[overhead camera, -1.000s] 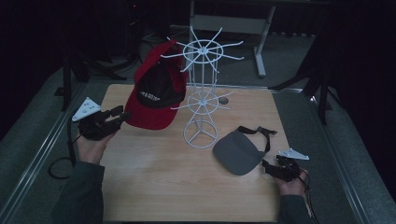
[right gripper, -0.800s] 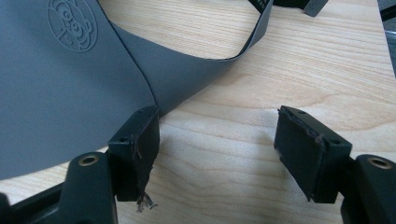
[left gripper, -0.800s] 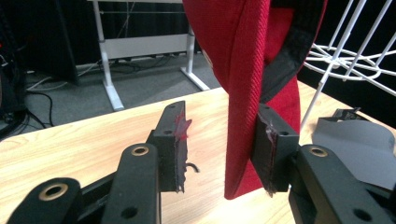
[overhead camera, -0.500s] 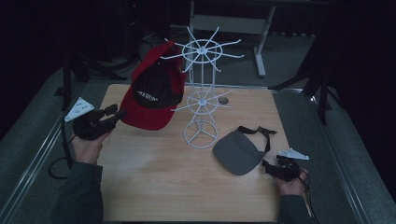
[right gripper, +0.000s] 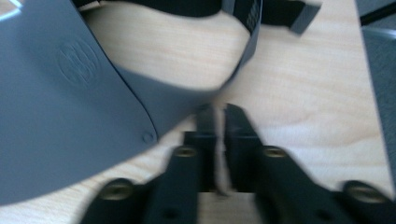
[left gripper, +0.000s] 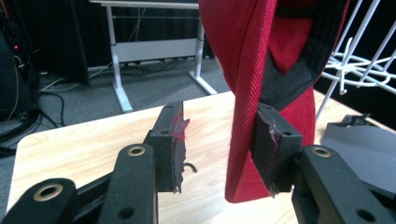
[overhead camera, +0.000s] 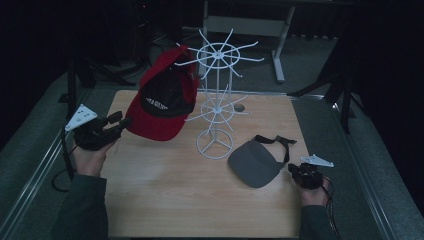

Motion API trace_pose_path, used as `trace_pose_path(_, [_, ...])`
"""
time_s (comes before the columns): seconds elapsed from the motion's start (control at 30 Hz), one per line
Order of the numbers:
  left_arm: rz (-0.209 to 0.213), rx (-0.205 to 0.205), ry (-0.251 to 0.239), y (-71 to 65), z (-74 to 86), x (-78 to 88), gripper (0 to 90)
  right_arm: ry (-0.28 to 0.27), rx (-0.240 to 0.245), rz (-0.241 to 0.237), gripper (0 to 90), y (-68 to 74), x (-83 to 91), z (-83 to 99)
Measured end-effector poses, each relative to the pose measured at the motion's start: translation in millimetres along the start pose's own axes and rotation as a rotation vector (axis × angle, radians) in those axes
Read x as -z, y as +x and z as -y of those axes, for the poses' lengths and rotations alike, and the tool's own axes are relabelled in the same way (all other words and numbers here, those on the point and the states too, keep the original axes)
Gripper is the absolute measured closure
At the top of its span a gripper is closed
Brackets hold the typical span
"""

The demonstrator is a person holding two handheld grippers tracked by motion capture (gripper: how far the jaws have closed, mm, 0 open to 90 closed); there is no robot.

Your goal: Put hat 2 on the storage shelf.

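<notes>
Left gripper view showed the left gripper (left gripper: 217, 149) jaws apart, just opening, around the red cap (left gripper: 261, 74) brim, its long axis vertical; right gripper (right gripper: 217, 116) jaws together beside the grey visor (right gripper: 70, 102) near the table's (overhead camera: 175, 200) right edge.

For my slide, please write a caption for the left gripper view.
Open left gripper, its jaws either side of the red cap brim, above the wooden table.

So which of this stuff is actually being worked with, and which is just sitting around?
In use:
- red cap, hanging on the rack
- white wire rack
- grey visor, lying on the table
- left gripper, open around the cap's edge
- right gripper, shut beside the visor

Lying about:
- small dark object behind the rack
- desk frame beyond the table
</notes>
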State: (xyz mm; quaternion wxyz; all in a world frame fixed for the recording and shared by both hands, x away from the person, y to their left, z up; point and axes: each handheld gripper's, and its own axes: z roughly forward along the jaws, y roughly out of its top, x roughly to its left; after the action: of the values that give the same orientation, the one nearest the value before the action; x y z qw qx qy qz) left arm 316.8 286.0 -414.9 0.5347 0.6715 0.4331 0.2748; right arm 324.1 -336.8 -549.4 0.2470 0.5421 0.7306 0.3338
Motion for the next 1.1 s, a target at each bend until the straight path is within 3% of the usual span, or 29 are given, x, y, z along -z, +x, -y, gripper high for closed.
trace_pose_path(0.23, [0.005,-0.001,0.008,-1.4,0.8,-4.0,57.3,-0.030,0.039,-0.003,90.0,8.0,-0.3,-14.2])
trace_pose_path(0.27, [0.008,0.004,0.008,-1.2,1.6,-5.4,57.3,-0.041,0.064,-0.012,90.0,10.1,-2.3,-24.4])
trace_pose_path(0.53, [0.015,0.007,0.010,-1.1,2.4,-6.3,57.2,-0.036,0.073,-0.010,89.8,1.4,-16.1,-53.0])
trace_pose_path(0.8, [0.017,0.010,0.012,-0.1,2.9,-6.7,57.2,-0.032,0.115,0.002,71.1,-5.5,-33.1,-75.2])
trace_pose_path(1.1, [0.023,0.016,0.009,0.1,3.9,-7.9,57.2,0.031,0.159,0.023,66.4,-15.3,-54.5,-92.3])
